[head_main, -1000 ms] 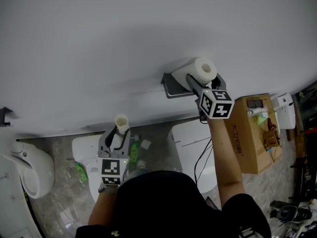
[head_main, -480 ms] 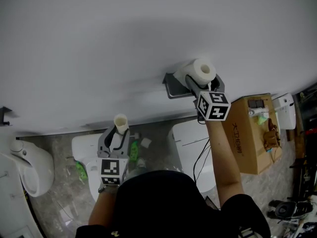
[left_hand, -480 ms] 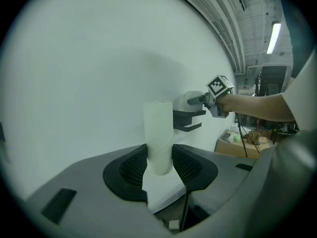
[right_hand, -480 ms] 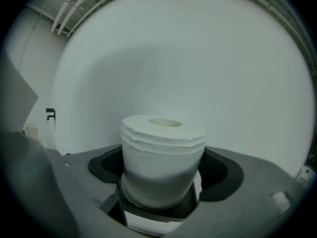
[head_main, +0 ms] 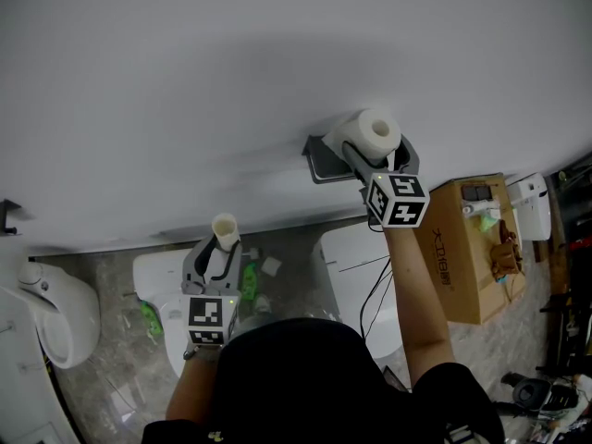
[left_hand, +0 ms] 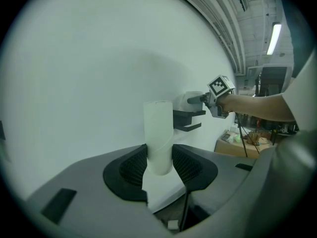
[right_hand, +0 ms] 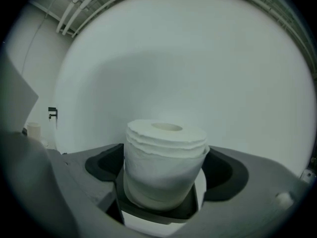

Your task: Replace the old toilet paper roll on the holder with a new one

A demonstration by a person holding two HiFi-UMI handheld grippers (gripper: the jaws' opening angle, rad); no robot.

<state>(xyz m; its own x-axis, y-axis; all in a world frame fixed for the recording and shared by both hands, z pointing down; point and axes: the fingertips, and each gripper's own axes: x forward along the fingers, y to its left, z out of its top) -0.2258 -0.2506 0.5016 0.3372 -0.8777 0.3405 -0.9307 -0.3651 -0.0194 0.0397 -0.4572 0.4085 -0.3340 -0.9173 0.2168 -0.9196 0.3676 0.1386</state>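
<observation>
Now | left gripper [left_hand: 159,161] clamps tube [left_hand: 158,128] | right gripper [right_hand: 166,168] jaws opening round roll [right_hand: 166,145] | head view adds holder bracket [head_main: 320,161]

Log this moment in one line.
left gripper: shut on empty tube | right gripper: fingers opening around new roll | new roll: on holder

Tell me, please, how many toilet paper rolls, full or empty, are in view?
2: a full roll on the wall holder, between the opening jaws of the right gripper; an empty tube clamped in the left gripper. Others may be hidden.
</observation>
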